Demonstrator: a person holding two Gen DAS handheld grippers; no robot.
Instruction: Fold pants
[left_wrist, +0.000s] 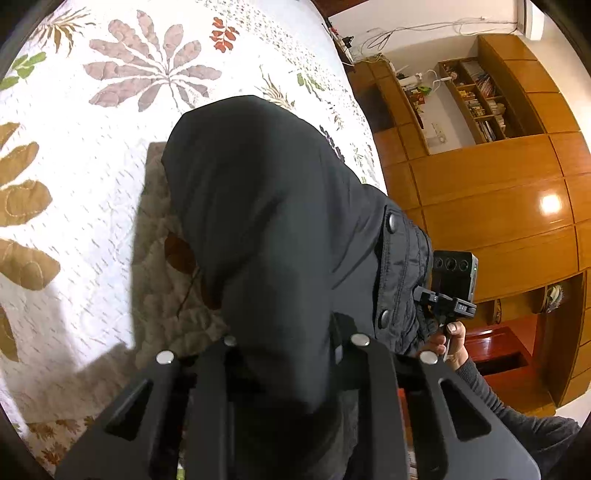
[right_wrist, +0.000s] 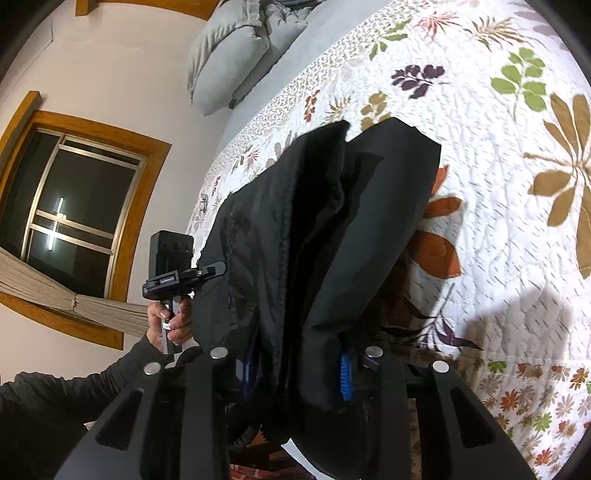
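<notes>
**Pants up in the air, fold only half done**

The black pants hang in the middle of both pictures, above the bed with its white leaf quilt. They do not lie flat yet. Only the far end, near the top of each picture, looks close to the quilt, and I cannot tell if it touches.

The left tongs sit at the bottom middle of the left view. They are squeezed shut on the pants, and the cloth covers the tips. The right tongs sit at the bottom middle of the right view. They pinch a thick bunch of cloth between blue pads, so they are closed as far as the cloth lets them.

In the right view the pants show more than one layer lying side by side. So I think the legs are already put together the long way.

What is left, I think: lay the pants down on the bed, fold them over again to make them short, smooth them and let go.
</notes>
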